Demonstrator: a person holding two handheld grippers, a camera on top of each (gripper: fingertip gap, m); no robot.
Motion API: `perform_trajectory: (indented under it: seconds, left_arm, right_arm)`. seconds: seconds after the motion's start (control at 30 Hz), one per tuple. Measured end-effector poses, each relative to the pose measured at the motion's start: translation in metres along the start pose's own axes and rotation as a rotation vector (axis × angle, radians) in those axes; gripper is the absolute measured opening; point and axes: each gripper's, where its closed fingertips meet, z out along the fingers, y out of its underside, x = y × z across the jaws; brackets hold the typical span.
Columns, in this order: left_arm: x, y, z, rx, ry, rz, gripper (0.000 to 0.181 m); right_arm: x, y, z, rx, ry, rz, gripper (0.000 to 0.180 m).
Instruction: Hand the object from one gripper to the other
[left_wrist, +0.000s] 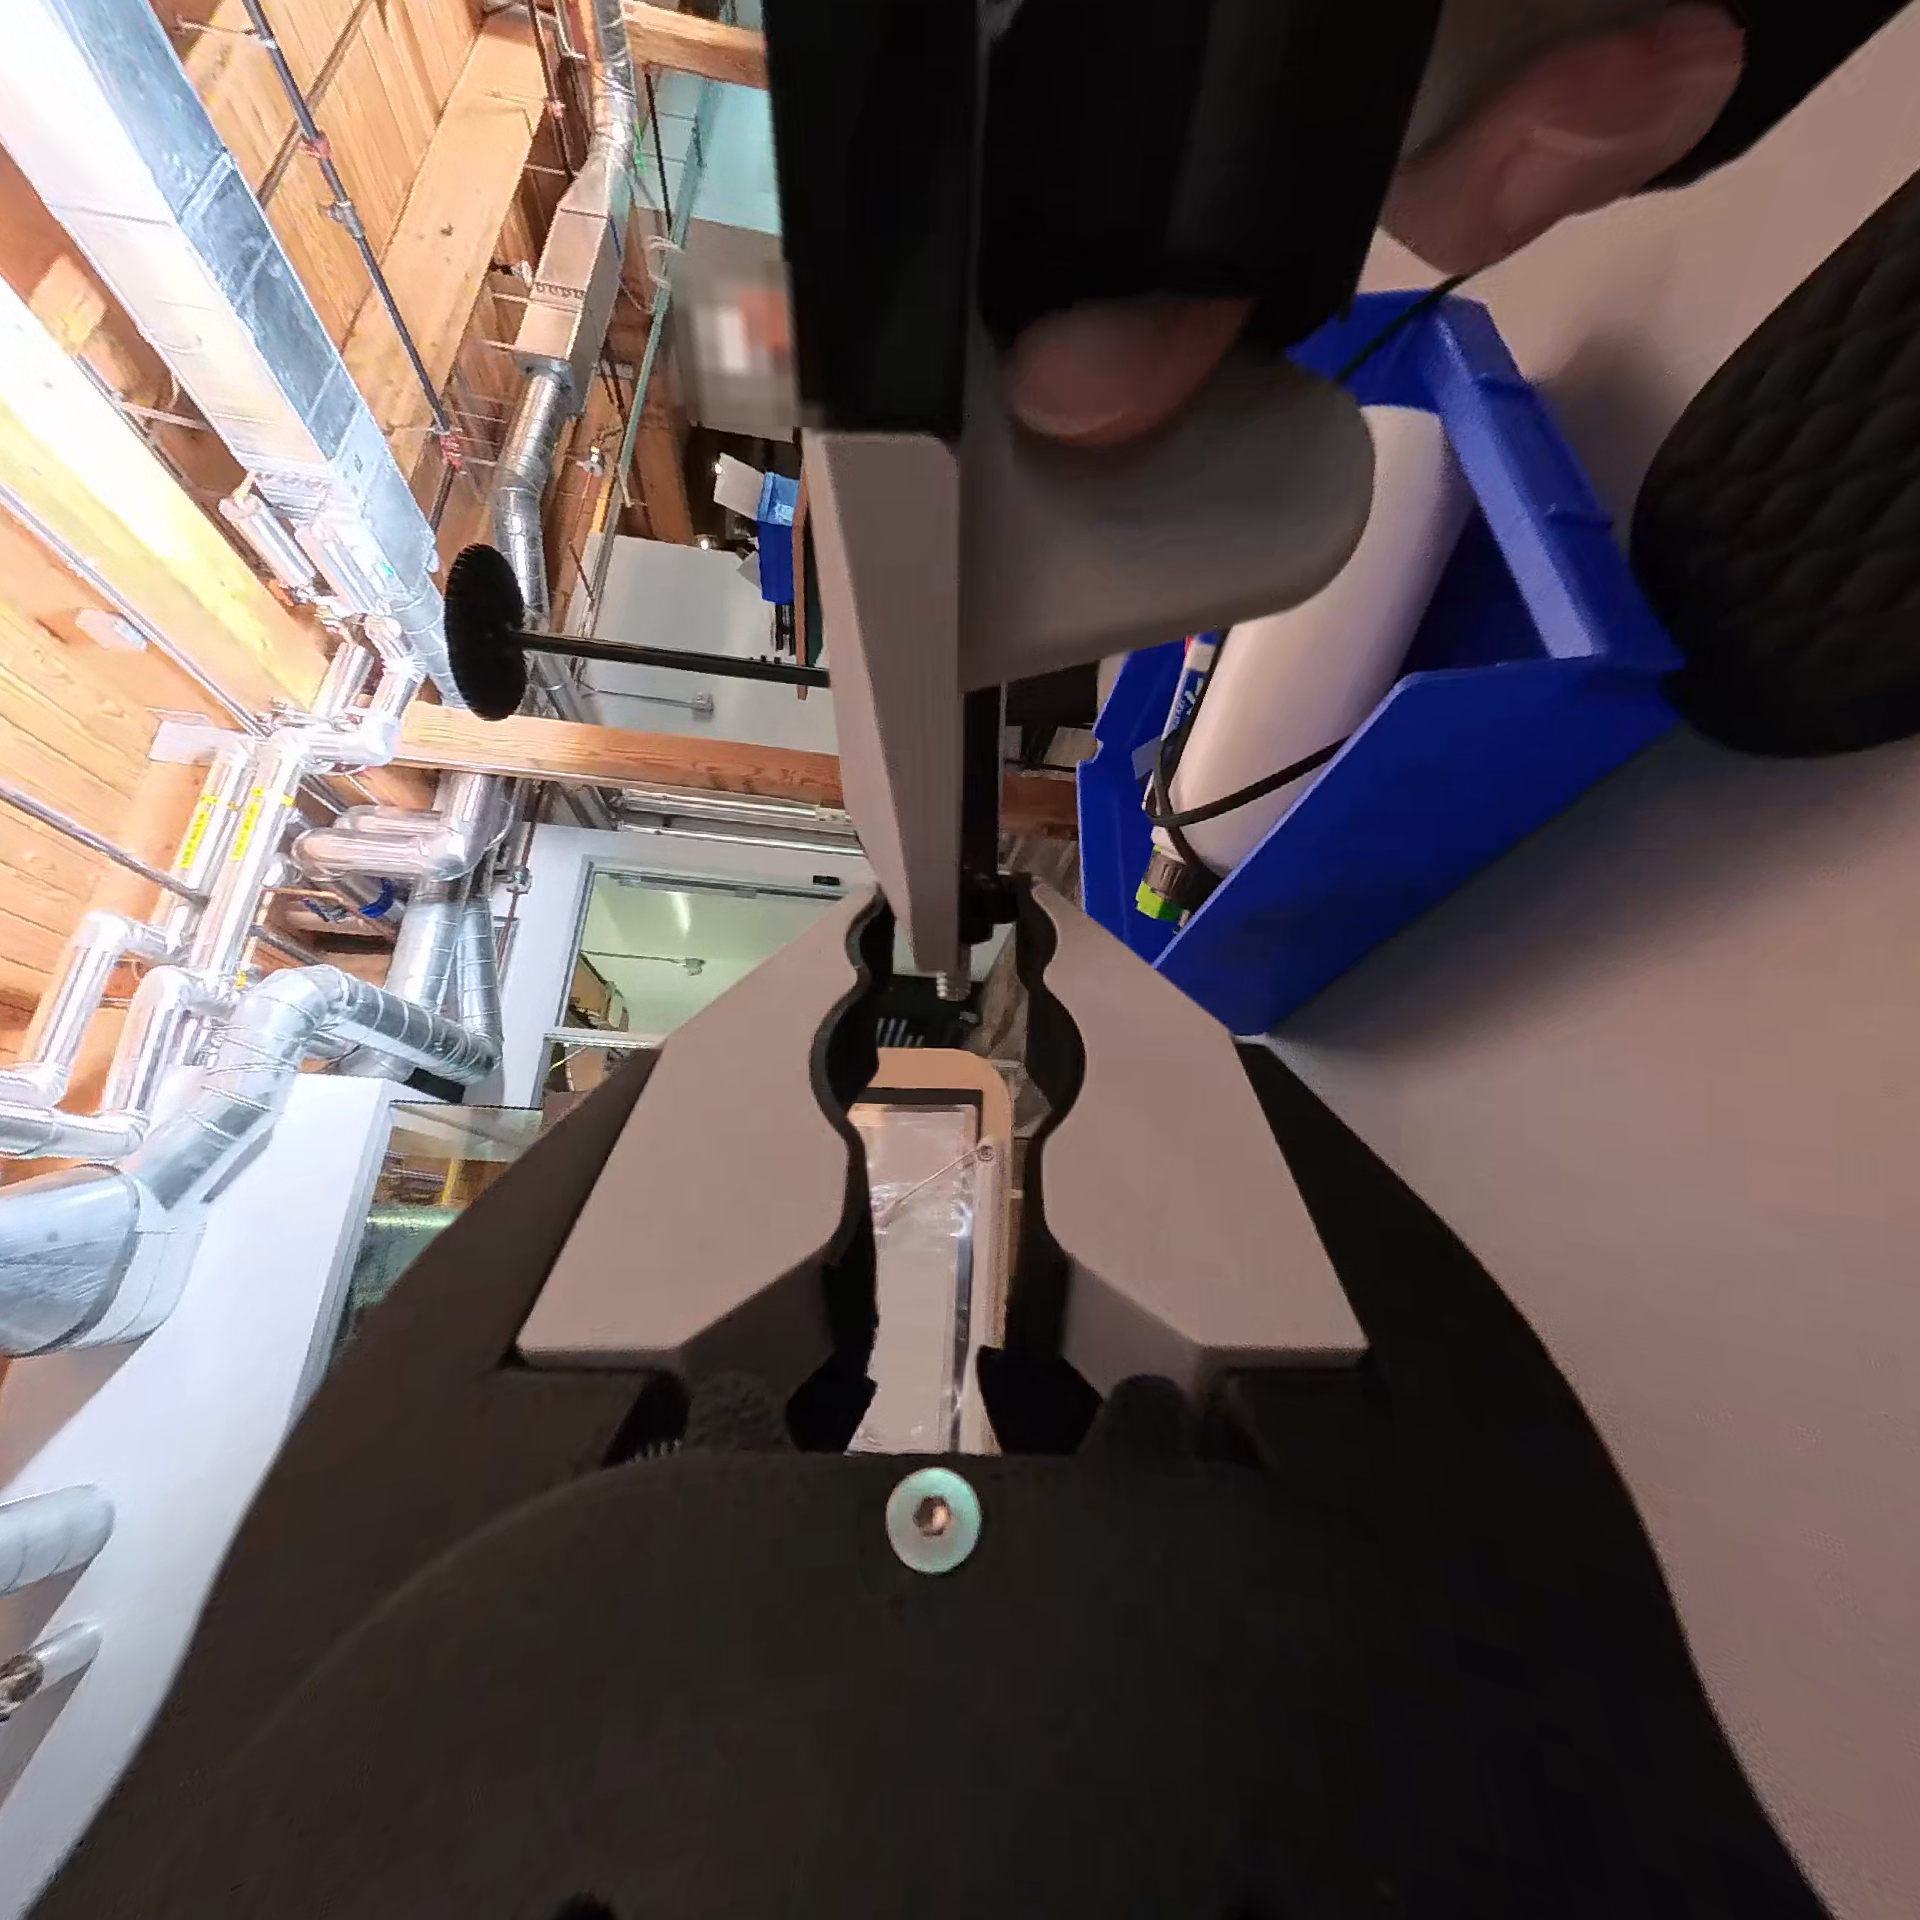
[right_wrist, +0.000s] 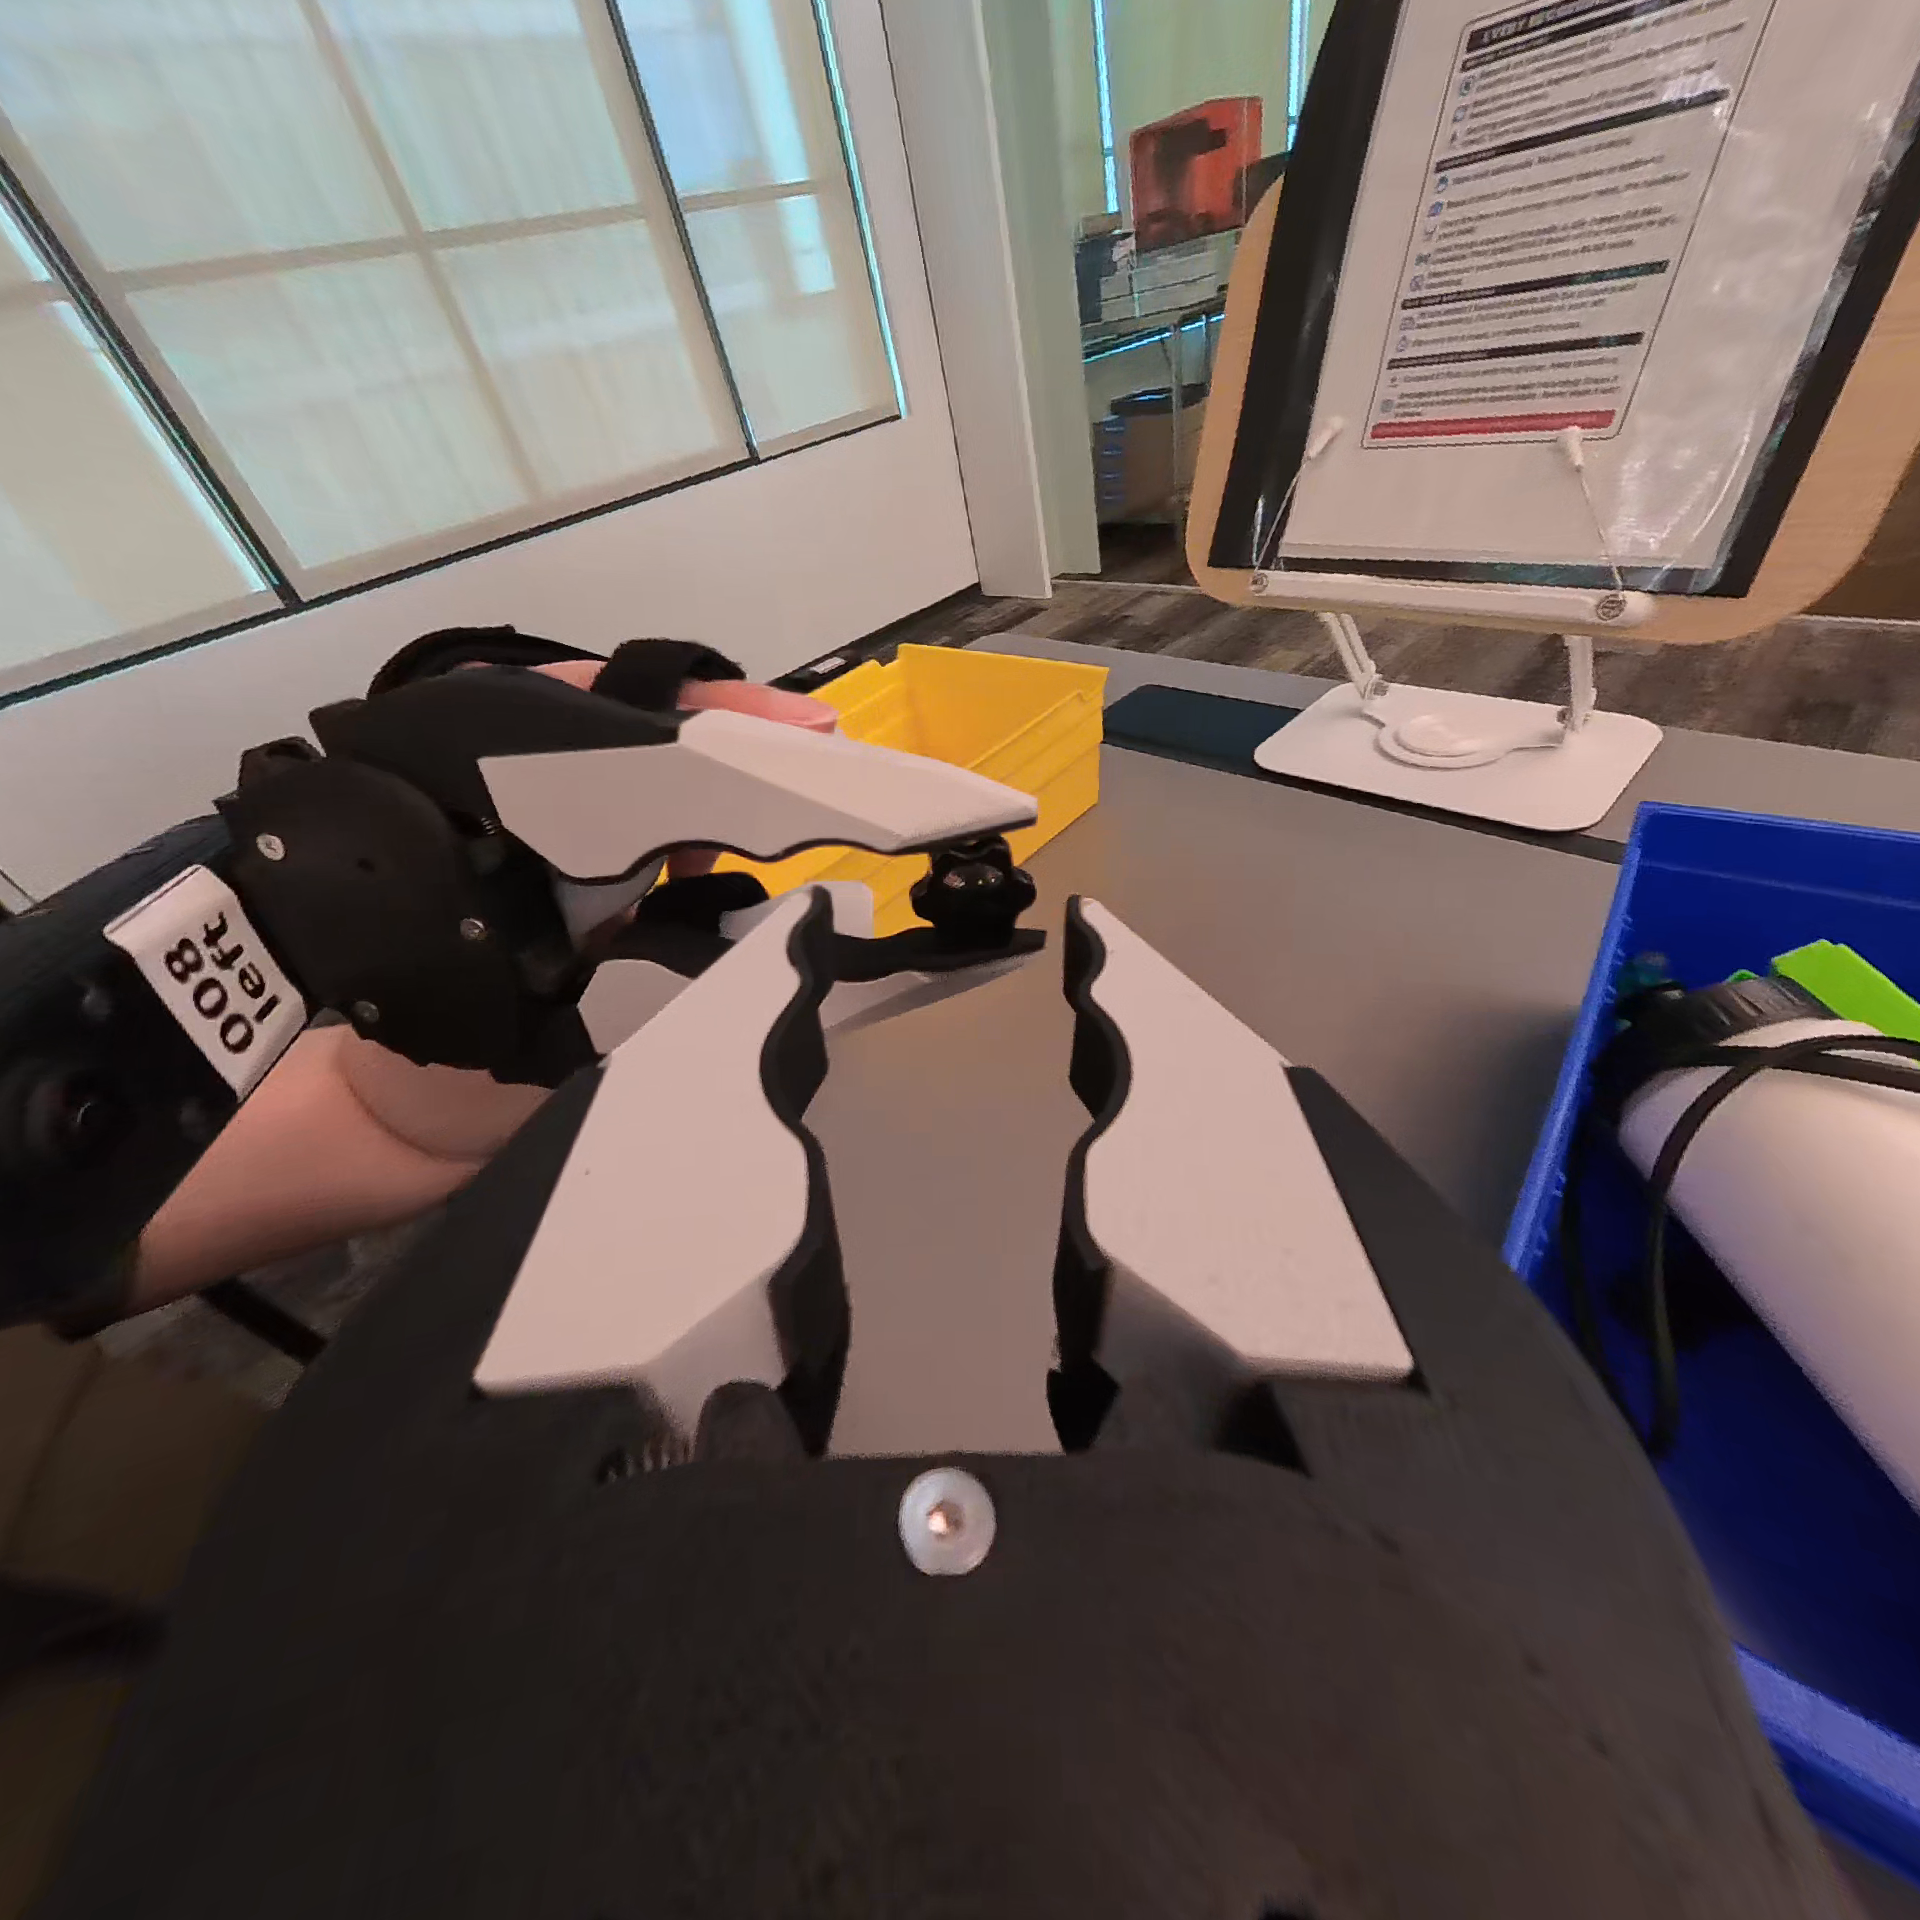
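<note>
Overhead ducts and timber fill the left of the left wrist view. We see our left gripper (left_wrist: 951, 935) clamped on a small black knobbed bracket (left_wrist: 925, 1003) at centre frame, the right gripper's finger (left_wrist: 904, 727) descending onto it.

Grey table (right_wrist: 1351, 935) and blue bin (right_wrist: 1704, 1351) fill the right wrist view. Our right gripper (right_wrist: 945, 925) stands released; the bracket (right_wrist: 971, 899) lies directly ahead, between its tips, long axis crosswise.
</note>
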Motion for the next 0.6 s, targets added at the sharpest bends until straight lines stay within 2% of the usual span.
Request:
perform_trajectory:
  seconds: [0.1,0.27,0.47,0.6]
  left_arm:
    - [0.005,-0.002,0.001,0.011,0.031,-0.026,0.021]
    - [0.009,0.0,0.003,0.009,0.058,-0.035,0.021]
    - [0.013,-0.002,0.004,0.021,0.084,-0.075,0.022]
    - [0.008,-0.005,0.004,0.056,0.103,-0.202,0.049]
  right_arm:
    - [0.001,0.005,0.004,-0.02,-0.001,-0.001,0.039]
    - [0.008,0.006,0.005,-0.012,0.032,-0.015,0.023]
    - [0.009,0.009,0.003,-0.015,-0.006,0.046,0.023]
    - [0.015,0.006,-0.001,0.01,-0.011,0.077,0.023]
